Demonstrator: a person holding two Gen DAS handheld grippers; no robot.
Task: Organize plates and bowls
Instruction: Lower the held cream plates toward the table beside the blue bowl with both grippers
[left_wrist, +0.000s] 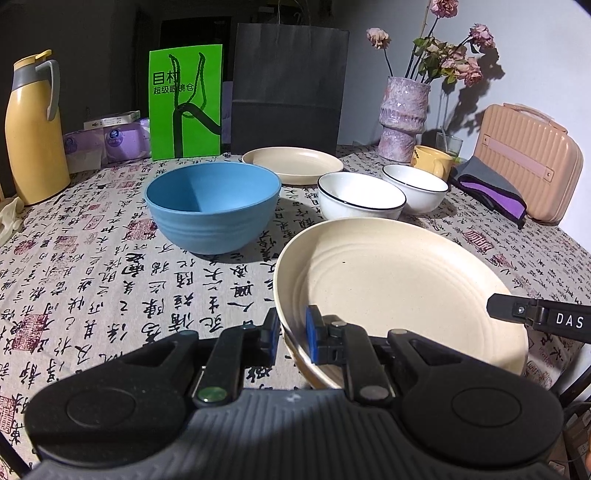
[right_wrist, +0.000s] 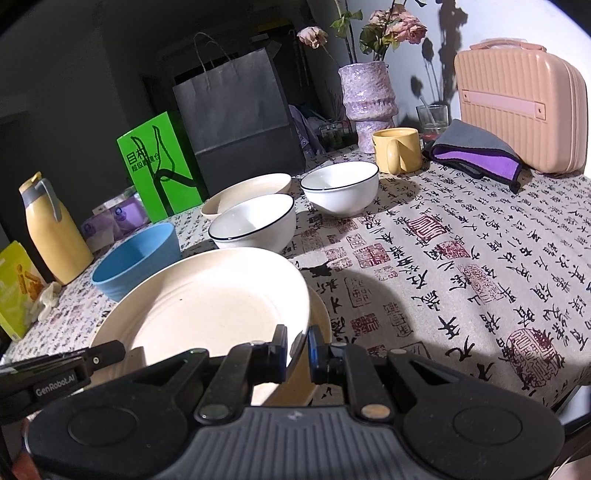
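Note:
A large cream plate (left_wrist: 402, 291) (right_wrist: 207, 306) is held over a second cream plate (right_wrist: 321, 317) whose rim shows beneath it. My left gripper (left_wrist: 293, 332) is shut on its left rim. My right gripper (right_wrist: 297, 350) is shut on its right rim, and its finger shows in the left wrist view (left_wrist: 539, 315). A blue bowl (left_wrist: 212, 206) (right_wrist: 136, 258) stands to the left. Two white bowls with dark rims (left_wrist: 360, 201) (left_wrist: 415, 186) (right_wrist: 253, 225) (right_wrist: 340, 186) stand behind. A smaller cream plate (left_wrist: 293, 164) (right_wrist: 243, 194) lies farther back.
On the calligraphy-print tablecloth (left_wrist: 110, 288) stand a yellow jug (left_wrist: 33, 129), a green bag (left_wrist: 184, 103), a dark paper bag (left_wrist: 288, 85), a purple vase with dried flowers (left_wrist: 402, 114), a yellow mug (right_wrist: 397, 149), a grey-purple cloth (right_wrist: 476, 153) and a pink case (right_wrist: 521, 107).

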